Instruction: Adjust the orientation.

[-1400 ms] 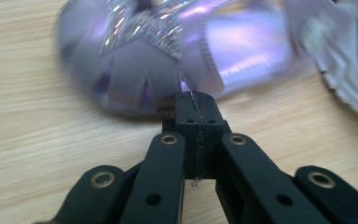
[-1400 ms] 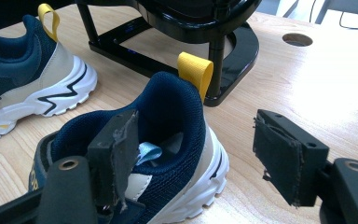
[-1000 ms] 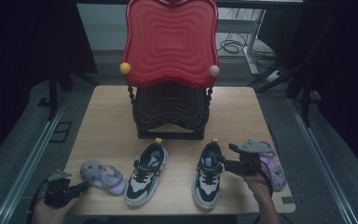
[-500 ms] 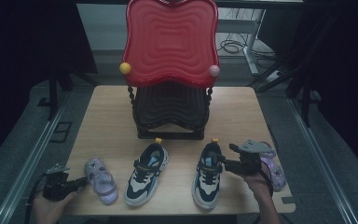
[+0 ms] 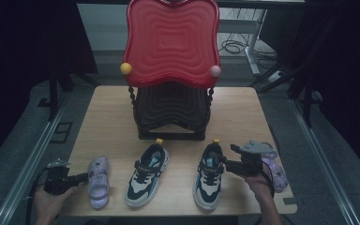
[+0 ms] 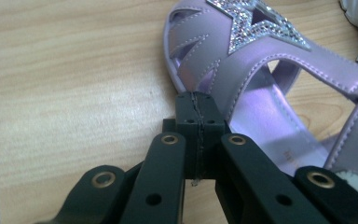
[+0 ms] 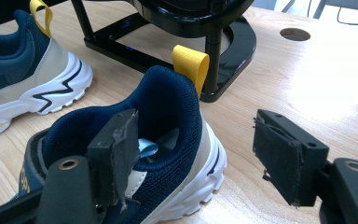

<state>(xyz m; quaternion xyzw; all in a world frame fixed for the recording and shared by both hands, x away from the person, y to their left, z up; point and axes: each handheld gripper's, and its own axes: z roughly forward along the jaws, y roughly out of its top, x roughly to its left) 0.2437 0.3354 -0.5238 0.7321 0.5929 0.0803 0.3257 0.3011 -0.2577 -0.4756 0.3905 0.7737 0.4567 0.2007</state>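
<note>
With its jaws together on the edge of a purple sandal (image 6: 242,60) at the table's near left, the left gripper (image 5: 77,178) should hold firmly and slide it level, while the right gripper (image 7: 200,154) stands apart around a navy sneaker's (image 7: 168,121) heel.

A light wooden table (image 5: 103,108) stands in a dim room, lit mainly over its top. At its far half sits a black ribbed rack (image 5: 171,110) topped by a tall red wavy panel (image 5: 171,42), with a yellow ball (image 5: 125,68) and a pink ball (image 5: 215,71) at its lower corners. Grey floor (image 5: 23,140) surrounds the table, with metal rails (image 5: 26,173) along both sides. Behind, a pale wall, loose cables (image 5: 234,47) on the floor and dark curtains (image 5: 23,56) at left and right.
</note>
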